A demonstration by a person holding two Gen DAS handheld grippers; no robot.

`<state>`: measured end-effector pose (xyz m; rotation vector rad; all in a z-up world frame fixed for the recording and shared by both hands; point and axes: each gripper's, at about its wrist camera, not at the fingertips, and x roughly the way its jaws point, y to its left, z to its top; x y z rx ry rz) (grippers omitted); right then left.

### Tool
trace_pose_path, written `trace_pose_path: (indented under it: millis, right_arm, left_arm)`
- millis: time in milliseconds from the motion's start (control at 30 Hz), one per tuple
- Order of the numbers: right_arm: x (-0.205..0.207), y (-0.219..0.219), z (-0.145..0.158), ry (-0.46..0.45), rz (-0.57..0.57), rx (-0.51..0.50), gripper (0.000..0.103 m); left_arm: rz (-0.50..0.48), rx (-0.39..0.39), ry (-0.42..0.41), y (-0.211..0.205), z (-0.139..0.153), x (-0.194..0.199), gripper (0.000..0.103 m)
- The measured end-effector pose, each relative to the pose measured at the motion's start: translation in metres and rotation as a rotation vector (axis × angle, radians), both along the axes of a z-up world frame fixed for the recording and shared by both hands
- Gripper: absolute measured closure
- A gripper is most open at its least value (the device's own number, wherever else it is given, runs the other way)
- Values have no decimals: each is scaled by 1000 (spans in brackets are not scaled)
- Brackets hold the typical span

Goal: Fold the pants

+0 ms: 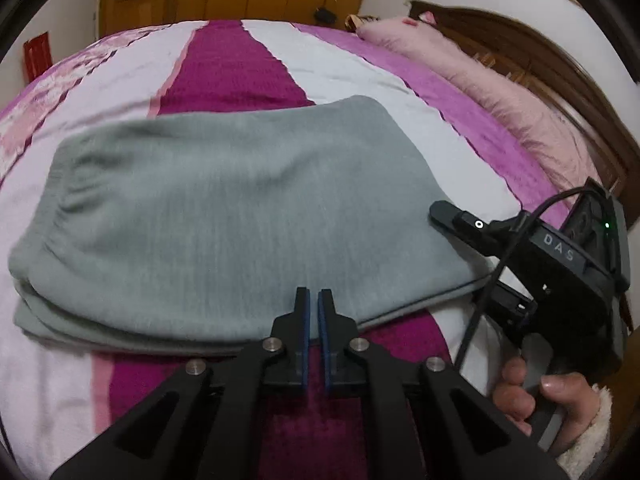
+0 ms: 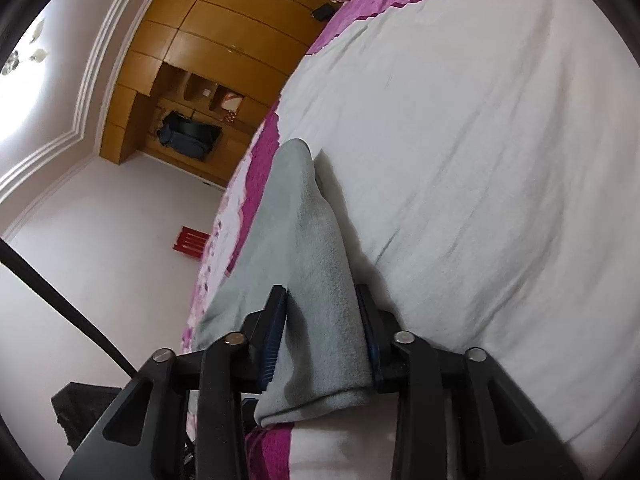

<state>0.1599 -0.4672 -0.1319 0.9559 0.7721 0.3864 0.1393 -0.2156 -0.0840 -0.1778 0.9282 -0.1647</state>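
Grey pants (image 1: pixel 224 220) lie folded into a thick oblong across the bed, with the stacked edges at the near side. My left gripper (image 1: pixel 314 300) hovers over the near edge of the pants, shut with nothing between its blue pads. My right gripper (image 1: pixel 468 256) sits at the right end of the fold, one finger above the cloth and one below it. In the right wrist view the pants (image 2: pixel 312 280) fill the space between the fingers of that gripper (image 2: pixel 322 308), and it is shut on the folded layers. A hand (image 1: pixel 560 392) in a fleecy sleeve holds its handle.
The bedcover (image 1: pixel 240 68) is striped white, pink and magenta, and a white stretch of it (image 2: pixel 480 160) lies right of the pants. A pink pillow (image 1: pixel 500 92) rests against a wooden headboard (image 1: pixel 540 60) at the far right. A wooden wardrobe (image 2: pixel 224 20) stands beyond the bed.
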Motion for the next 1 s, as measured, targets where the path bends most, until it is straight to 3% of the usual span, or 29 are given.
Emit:
trace_pose_path:
  millis: [100, 233, 367, 400, 467, 567, 700, 800, 1000]
  right_arm:
    - [3, 3, 10, 22, 8, -62, 93]
    - [-7, 40, 71, -160, 42, -395, 95]
    - [-20, 100, 132, -320, 94, -714, 95]
    - [-25, 115, 143, -354, 109, -783, 95]
    - [-35, 149, 157, -431, 144, -917, 95]
    - [-47, 198, 163, -521, 207, -1074, 95]
    - [-61, 257, 154, -607, 288, -1209, 95]
    - [-70, 295, 139, -652, 341, -1285, 95]
    - [-81, 330, 108, -679, 415, -1344, 95]
  left_arm:
    - [13, -17, -8, 1, -4, -2, 99]
    - [16, -21, -42, 1, -7, -10, 99]
    - [96, -177, -115, 35, 13, -33, 100]
    - [128, -233, -163, 54, 28, -45, 100]
    - [159, -265, -214, 88, 54, -58, 100]
    - [170, -241, -229, 141, 86, -65, 100]
    - [182, -107, -184, 193, 98, -69, 96]
    - [199, -20, -120, 221, 86, -73, 89]
    - [209, -72, -33, 250, 35, -91, 87]
